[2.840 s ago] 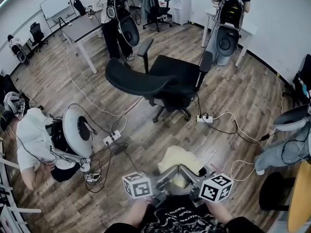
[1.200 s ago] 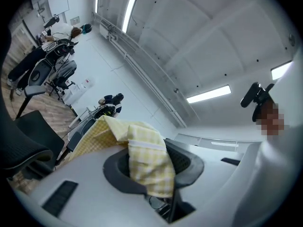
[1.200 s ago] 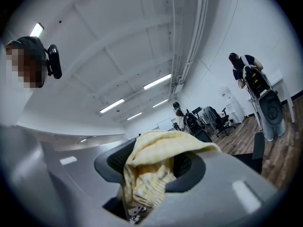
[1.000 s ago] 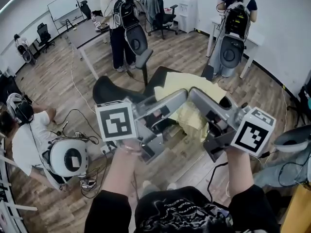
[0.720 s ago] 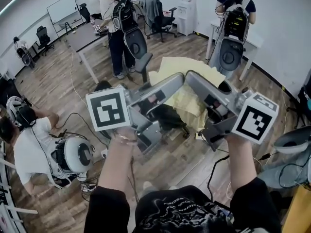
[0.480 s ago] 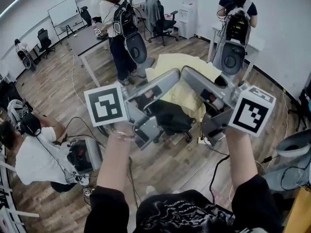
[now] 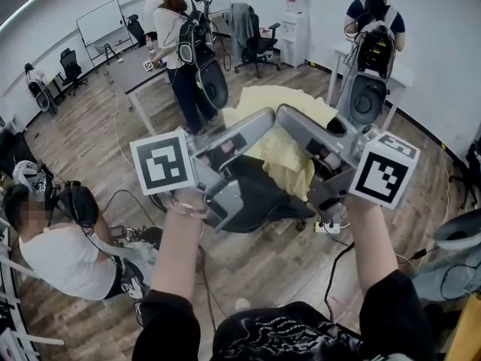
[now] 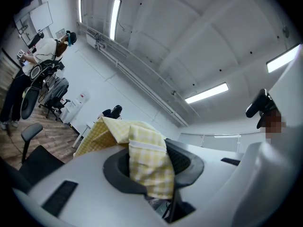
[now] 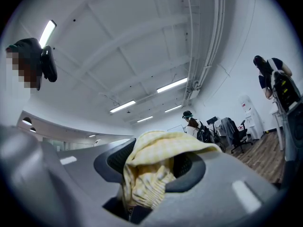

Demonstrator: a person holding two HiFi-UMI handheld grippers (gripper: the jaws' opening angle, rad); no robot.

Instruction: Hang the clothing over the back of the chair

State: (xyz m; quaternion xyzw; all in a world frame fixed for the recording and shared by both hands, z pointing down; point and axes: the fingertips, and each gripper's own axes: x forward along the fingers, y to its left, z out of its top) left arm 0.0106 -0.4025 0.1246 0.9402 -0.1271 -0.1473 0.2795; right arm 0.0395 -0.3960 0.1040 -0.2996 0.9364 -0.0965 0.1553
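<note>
grips the pale yellow checked cloth garment at two spots, left gripper and right gripper each pinched narrow on a bunched edge, likely to spread it for draping. hangs beyond and below the fingertips, above the black mesh office chair. since a second ago, lifted higher and carried forward; chair now lower in view.

One camera overhead, downward; two close, upward; garment common.
</note>
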